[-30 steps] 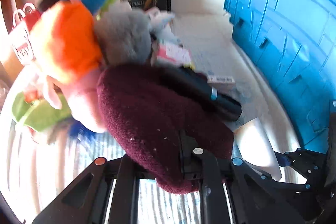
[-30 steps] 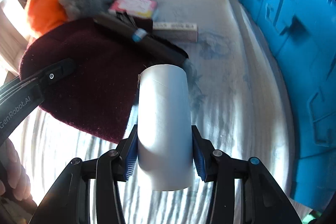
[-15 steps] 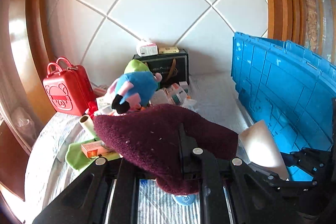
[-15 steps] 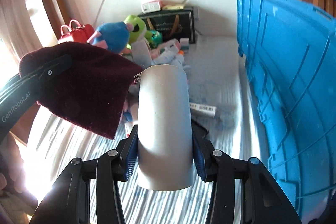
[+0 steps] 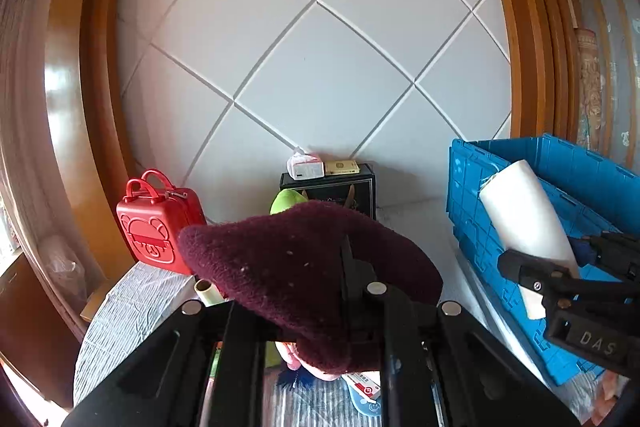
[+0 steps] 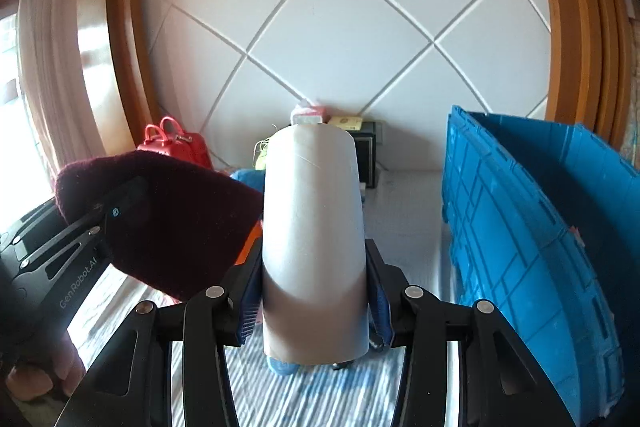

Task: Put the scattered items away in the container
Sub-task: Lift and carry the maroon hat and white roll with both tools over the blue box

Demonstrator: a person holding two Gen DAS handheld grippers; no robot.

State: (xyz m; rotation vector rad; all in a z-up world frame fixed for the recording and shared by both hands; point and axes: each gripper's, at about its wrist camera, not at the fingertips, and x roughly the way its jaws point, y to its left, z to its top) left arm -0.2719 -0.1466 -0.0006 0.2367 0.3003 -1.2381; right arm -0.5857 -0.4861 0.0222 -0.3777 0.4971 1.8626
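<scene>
1. Two things were held at once: a maroon knitted hat pinched flat in the closed jaws of the left tool, and a white cylinder clamped by its sides between the blue pads of the right tool.
2. Both were up in the air, clear of the striped bedding. The cylinder sat level with the near wall of the blue crate but to its left, not yet over the opening; the hat hung further left.
3. Left behind on the bedding were a red case, a black box with small packets on top, a green plush and a small roll, all near the tiled wall.
4. Judged risks:
   - The hat was gripped only at one part, so its limp edge might snag the crate's rim and drag out of the jaws short of the opening.
   - The cylinder looked smooth and was held near its lower end; a quick swing could tip it forward and let it slide from the pads.
   - The two tools were near each other, so moving both to the crate together could knock them together.
   - Opening before the crate's wall was cleared would drop either thing back on the bedding.
</scene>
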